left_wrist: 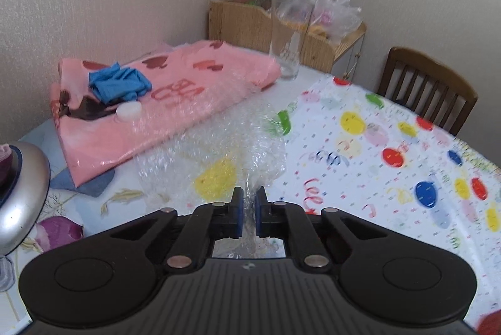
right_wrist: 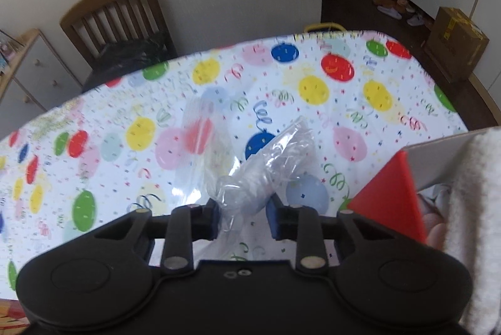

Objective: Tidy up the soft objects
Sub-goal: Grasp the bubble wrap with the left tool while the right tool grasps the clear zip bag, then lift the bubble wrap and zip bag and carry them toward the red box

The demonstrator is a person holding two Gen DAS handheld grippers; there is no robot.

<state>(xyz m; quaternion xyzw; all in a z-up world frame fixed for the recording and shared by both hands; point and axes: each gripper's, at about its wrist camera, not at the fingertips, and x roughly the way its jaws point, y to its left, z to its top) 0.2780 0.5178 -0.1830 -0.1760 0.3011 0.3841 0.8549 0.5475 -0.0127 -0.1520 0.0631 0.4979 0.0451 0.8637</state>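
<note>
We are pinching a sheet of clear bubble wrap (left_wrist: 216, 147) in the left claw (left_wrist: 249, 211), whose blue pads are standing almost together with only the thin plastic between them; the sheet is spreading forward and to the left from the fingertips over the surface (left_wrist: 391, 128), which is wearing a white cloth printed with coloured balloons. Ahead and to the left of this claw a folded pink cloth (left_wrist: 175, 106) is lying on the surface, its near edge under the far part of the bubble wrap, and it is carrying a crumpled blue cloth (left_wrist: 117, 84) with a small white lid (left_wrist: 129, 110) just in front of that. Past the pink cloth a clear drinking glass (left_wrist: 288, 37) is standing upright, and behind it a wooden box (left_wrist: 244, 22) is holding crumpled clear bags. A wooden chair (left_wrist: 429, 87) is standing far ahead to the right. In the right claw (right_wrist: 242, 217) we are squeezing a bunched-up clear plastic bag (right_wrist: 266, 169); the jaws are standing partly apart with the bundle filling the gap and both pads pressing on it, and the rest of the bag is trailing forward over the balloon cloth. Just to the right of this claw a red triangular piece (right_wrist: 388, 197) is showing beside a white fluffy fabric (right_wrist: 472, 209) at the edge of the view.
</note>
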